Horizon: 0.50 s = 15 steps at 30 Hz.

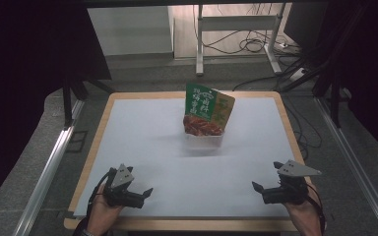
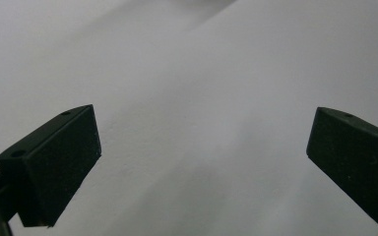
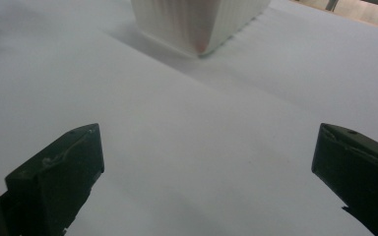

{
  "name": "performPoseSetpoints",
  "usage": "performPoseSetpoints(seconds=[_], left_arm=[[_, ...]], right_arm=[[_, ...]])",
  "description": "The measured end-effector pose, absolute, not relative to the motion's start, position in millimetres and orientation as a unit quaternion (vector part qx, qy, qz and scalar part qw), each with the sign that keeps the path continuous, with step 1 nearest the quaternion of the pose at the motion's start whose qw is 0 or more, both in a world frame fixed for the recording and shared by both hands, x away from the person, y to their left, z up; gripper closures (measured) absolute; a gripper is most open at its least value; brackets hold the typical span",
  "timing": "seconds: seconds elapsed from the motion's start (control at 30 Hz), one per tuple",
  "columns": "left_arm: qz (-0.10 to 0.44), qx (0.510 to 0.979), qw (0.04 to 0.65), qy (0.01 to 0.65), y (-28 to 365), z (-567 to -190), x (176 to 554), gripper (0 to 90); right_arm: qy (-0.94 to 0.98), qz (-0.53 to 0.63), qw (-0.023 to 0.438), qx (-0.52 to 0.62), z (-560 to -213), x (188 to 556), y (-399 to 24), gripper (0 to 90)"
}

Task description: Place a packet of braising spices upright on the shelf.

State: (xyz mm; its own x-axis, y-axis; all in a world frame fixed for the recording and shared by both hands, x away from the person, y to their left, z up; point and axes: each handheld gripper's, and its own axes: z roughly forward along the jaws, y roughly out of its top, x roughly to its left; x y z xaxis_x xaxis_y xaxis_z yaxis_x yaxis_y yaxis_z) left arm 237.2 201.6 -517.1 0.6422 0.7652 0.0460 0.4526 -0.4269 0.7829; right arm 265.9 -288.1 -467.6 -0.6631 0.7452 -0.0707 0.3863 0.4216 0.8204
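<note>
The tabletop [image 1: 142, 142] carries a pale sheet with a wooden edge visible around it. Near its middle, slightly toward the far side, stands a white ribbed tub [image 1: 204, 140], and a green and red snack bag [image 1: 207, 110] stands upright in it, leaning a little to one side, its top rising well above the tub's rim. In the right gripper view the tub [image 3: 197, 24] sits ahead of the jaws, well apart from them, with bare surface between. The left tongs [image 1: 145, 194] rest low at the near left edge of the tabletop, held in a hand [image 1: 103, 211]; the jaws stand wide apart and grip nothing, with bare sheet between them in the left gripper view. The right tongs [image 1: 268, 177] sit at the near right edge, held in the other hand [image 1: 305, 214]; their jaws are likewise spread wide and empty. Both tongs are well apart from the tub and bag.
</note>
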Motion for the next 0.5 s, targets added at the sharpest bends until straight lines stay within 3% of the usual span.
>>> performPoseSetpoints(seconds=[0.5], left_arm=[[0.204,0.827,0.376,0.365,198.8,-519.1,237.8,0.0]], right_arm=[[0.813,0.389,0.208,0.38,-490.3,270.9,-303.2,0.0]])
